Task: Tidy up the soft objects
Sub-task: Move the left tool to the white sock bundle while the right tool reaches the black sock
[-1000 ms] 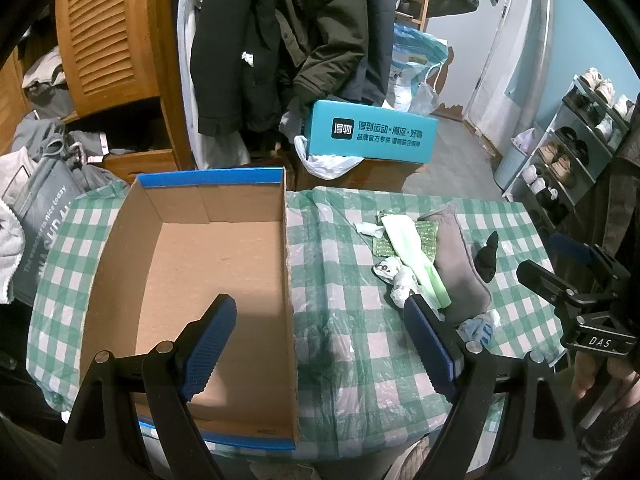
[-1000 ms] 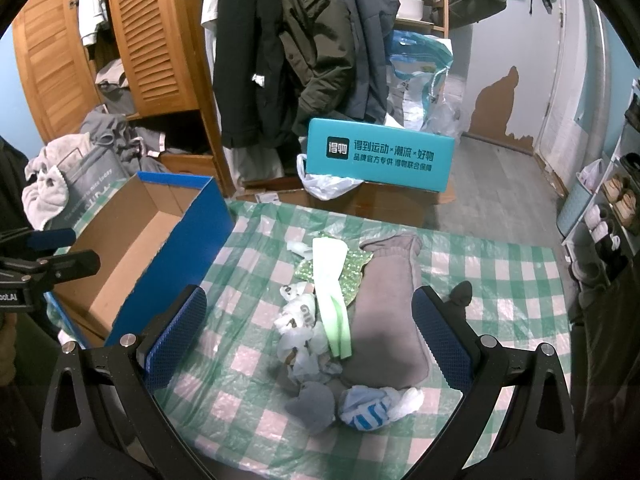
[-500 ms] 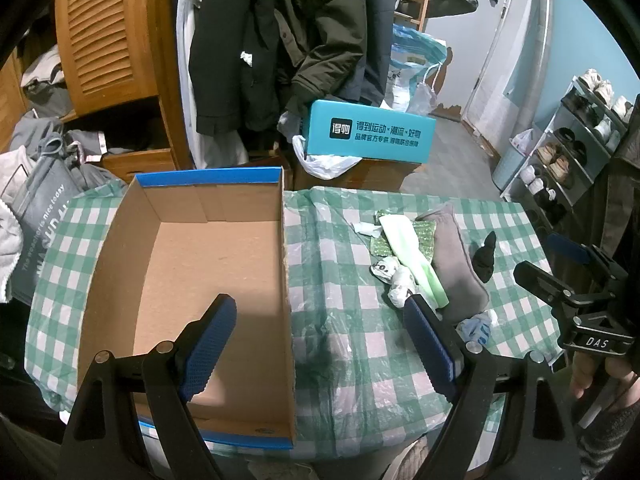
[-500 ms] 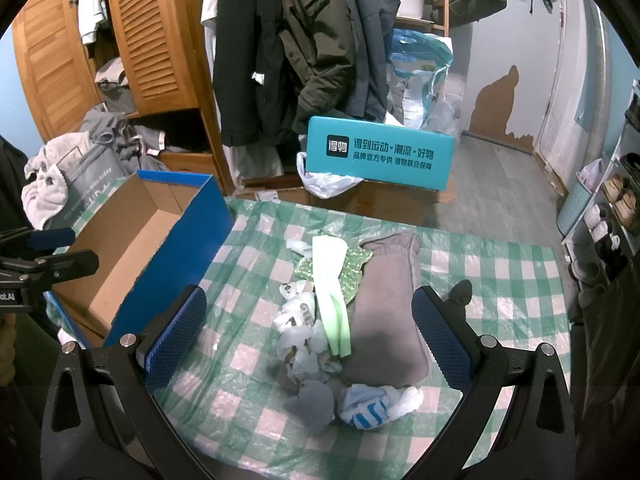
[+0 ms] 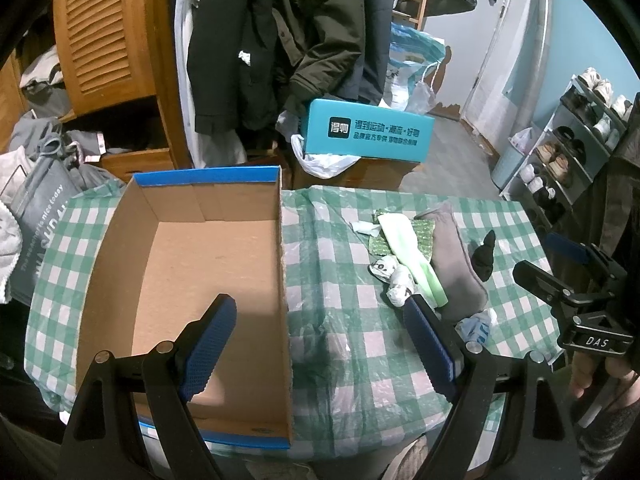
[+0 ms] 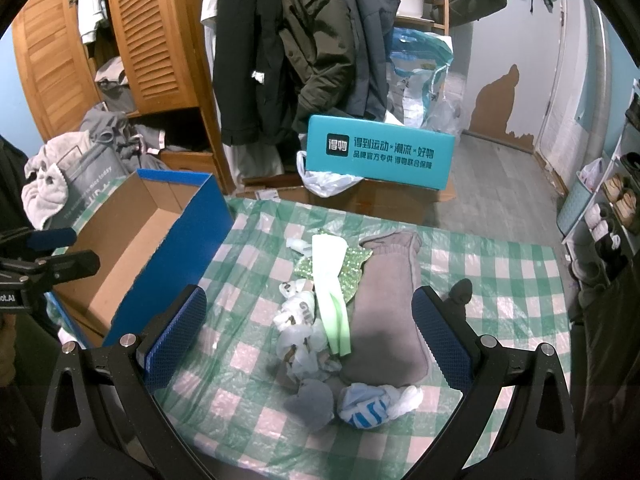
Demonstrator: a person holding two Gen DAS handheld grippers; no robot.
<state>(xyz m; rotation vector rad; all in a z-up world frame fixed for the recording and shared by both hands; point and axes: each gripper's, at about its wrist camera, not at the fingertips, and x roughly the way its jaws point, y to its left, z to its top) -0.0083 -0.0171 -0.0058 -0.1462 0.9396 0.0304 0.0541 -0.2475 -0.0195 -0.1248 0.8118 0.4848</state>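
A heap of soft items lies on the green checked tablecloth (image 6: 500,276): a long grey sock (image 6: 386,304), a pale green sock (image 6: 330,280), white patterned socks (image 6: 296,312), a small grey piece (image 6: 310,402), a blue-and-white bundle (image 6: 372,404) and a black sock (image 6: 460,294). An empty cardboard box with blue sides (image 5: 192,264) stands to their left. My right gripper (image 6: 308,334) hangs open above the heap, holding nothing. Over the box's right wall my left gripper (image 5: 320,344) is open too. The grey sock (image 5: 454,256) also shows in the left wrist view.
Beyond the table's far edge sit a teal box (image 6: 380,152) and a white plastic bag (image 6: 324,182). Coats hang on a wooden wardrobe (image 6: 160,40) behind. Shoe racks (image 5: 568,152) line the right wall. Clothes are piled at the left (image 6: 60,172). A person's hand (image 5: 600,376) holds the right gripper.
Both views have barely shifted; the left gripper has drifted slightly. Both grippers stay open and nothing on the table has moved.
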